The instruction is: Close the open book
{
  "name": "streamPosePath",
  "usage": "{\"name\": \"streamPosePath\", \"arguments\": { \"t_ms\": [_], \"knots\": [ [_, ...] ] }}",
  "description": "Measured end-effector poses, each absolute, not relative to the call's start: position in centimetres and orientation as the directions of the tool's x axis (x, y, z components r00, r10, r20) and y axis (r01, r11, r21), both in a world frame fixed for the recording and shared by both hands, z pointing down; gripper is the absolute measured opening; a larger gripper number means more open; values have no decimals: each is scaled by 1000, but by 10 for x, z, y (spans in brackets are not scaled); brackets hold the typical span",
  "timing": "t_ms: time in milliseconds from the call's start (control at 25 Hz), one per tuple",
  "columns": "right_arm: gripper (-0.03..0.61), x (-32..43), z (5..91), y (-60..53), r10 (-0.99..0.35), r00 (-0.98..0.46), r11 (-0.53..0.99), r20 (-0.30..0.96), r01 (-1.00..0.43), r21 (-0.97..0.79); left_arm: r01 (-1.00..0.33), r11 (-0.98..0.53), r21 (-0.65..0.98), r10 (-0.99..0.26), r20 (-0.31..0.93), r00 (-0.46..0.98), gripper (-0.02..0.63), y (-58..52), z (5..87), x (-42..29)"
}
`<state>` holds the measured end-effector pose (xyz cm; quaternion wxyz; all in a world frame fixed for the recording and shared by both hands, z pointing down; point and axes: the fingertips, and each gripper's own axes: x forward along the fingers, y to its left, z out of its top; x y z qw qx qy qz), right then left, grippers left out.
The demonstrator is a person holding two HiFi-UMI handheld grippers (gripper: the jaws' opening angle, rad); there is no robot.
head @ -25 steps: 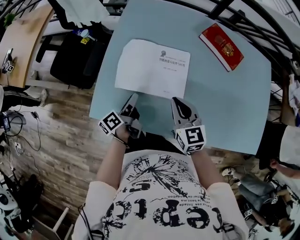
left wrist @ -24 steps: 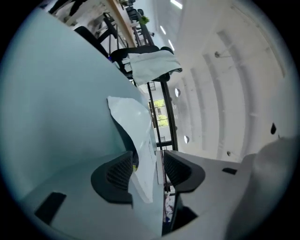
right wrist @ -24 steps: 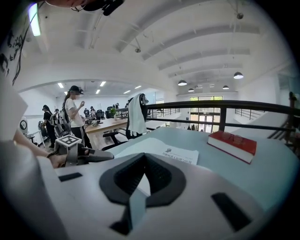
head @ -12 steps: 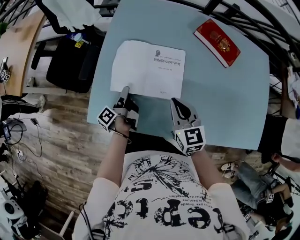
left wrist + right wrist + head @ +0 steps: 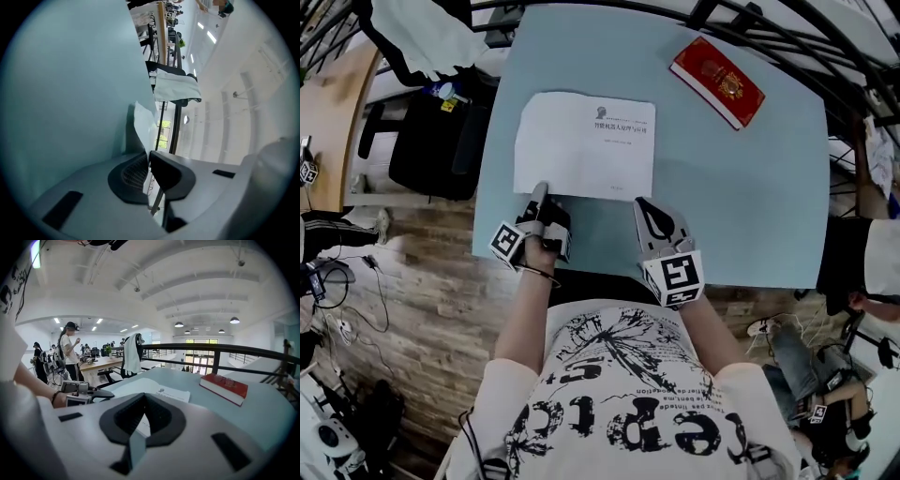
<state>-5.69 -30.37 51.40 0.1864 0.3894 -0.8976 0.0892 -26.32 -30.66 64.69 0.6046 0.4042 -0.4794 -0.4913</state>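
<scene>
Two grippers sat at the near side of the pale blue tabletop (image 5: pixel 750 197). On the left, the left gripper (image 5: pixel 540 191) had its tips at the near left corner of the open white paper book (image 5: pixel 581 145). The book lay flat, printed page up, in the left half of the table. The jaws had just been closing, and the left gripper view (image 5: pixel 148 157) showed them pinched on a thin white page (image 5: pixel 143 124) that rose between the pads.

I judged the step in hand to be taking hold of the leaf to be turned. The next move would call for lifting that corner and swinging it over the rest of the book without letting the paper slip or crease.

Further right, the right gripper (image 5: pixel 645 206) hung just off the book's near right corner with its jaws together and nothing between them (image 5: pixel 144 397). Far right lay a closed red hardback book (image 5: pixel 717 82), well apart.
</scene>
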Motion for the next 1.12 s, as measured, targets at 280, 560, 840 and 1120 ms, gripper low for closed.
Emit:
{"name": "streamPosePath", "arguments": {
  "t_ms": [280, 560, 840, 1120],
  "knots": [
    [12, -45, 503, -298, -694, -612, 659, 378, -752, -8, -106, 49, 993, -964, 75, 257, 25, -317, 592, -227],
    [12, -19, 492, -289, -734, -578, 619, 356, -785, 3, -632, -40, 774, -897, 251, 364, 25, -319, 573, -193],
    [12, 12, 488, -284, -779, -529, 562, 338, -827, 3, -900, -223, 374, -834, 405, 375, 26, -323, 573, -149],
    [12, 43, 492, -276, -812, -474, 502, 341, -865, -7, -917, -396, 48, -761, 541, 357, 26, -328, 593, -109]
  ]
}}
